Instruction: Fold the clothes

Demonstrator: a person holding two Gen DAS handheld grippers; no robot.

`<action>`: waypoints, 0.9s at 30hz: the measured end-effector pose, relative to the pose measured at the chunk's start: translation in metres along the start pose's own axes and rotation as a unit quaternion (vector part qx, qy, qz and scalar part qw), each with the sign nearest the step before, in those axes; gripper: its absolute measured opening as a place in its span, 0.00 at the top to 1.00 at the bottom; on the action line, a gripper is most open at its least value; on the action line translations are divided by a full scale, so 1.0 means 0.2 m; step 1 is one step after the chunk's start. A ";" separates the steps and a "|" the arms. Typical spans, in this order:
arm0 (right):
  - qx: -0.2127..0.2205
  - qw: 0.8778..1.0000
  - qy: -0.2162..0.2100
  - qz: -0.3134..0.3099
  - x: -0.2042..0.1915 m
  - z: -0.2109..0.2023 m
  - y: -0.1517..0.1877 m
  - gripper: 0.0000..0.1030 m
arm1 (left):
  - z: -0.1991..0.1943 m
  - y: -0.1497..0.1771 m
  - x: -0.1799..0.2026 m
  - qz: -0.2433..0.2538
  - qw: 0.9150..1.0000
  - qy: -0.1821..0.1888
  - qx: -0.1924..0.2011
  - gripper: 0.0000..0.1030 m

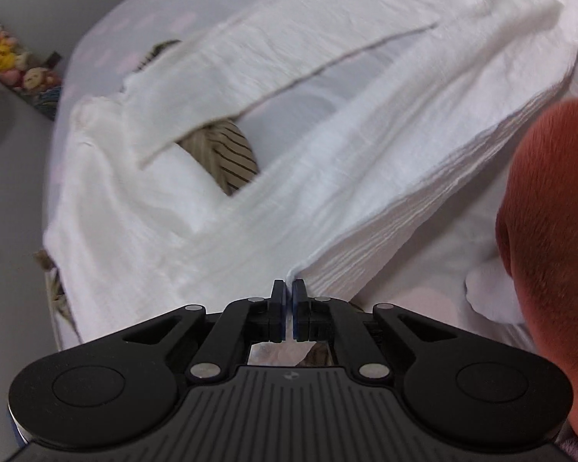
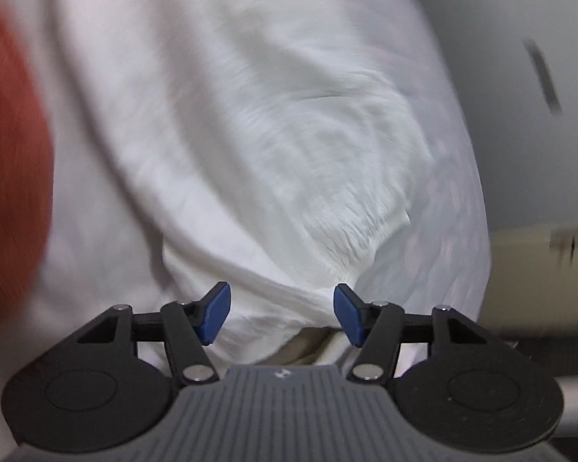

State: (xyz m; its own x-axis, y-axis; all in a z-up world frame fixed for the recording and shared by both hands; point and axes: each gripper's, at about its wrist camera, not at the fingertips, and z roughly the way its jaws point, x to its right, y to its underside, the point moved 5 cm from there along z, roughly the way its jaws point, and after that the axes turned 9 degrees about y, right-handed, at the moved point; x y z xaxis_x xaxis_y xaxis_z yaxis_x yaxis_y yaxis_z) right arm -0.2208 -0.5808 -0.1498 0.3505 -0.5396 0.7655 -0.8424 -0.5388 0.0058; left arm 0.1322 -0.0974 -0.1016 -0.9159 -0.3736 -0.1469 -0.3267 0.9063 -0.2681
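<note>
In the left wrist view, the left hand-held gripper (image 1: 288, 288) was clenched on an edge of the white garment (image 1: 327, 154), which lay spread across the bed (image 1: 135, 11) over a striped cloth (image 1: 227, 154). In the right wrist view, the right hand-held gripper (image 2: 282, 313) stood released, the white garment's bunched fabric (image 2: 289, 177) lying between its blue pads (image 2: 215, 313) untouched.

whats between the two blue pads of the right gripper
In the right wrist view, a bunched fold of the white crinkled cotton garment lies between the right gripper pads, which stand apart and do not press it.
</note>
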 end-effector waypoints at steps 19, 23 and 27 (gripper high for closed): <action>-0.011 0.981 0.046 0.187 0.24 0.16 0.08 0.98 | -0.17 -0.10 -0.17 -0.099 0.991 -0.070 0.057 1.00; -0.001 0.969 0.074 0.238 0.40 0.13 0.03 0.99 | -0.24 -0.19 -0.28 -0.117 0.986 -0.088 0.079 1.00; 0.008 0.959 0.094 0.268 0.57 0.12 -0.02 0.99 | -0.31 -0.31 -0.39 -0.122 0.982 -0.109 0.094 1.00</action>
State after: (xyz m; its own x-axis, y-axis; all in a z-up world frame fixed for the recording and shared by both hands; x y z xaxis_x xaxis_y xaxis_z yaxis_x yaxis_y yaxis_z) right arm -0.1664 -0.6561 -0.0779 -0.2119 -0.6159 0.7588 -0.8741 -0.2279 -0.4290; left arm 0.2093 -0.1118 -0.0144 -0.7371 -0.6274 -0.2513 -0.4633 0.7398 -0.4880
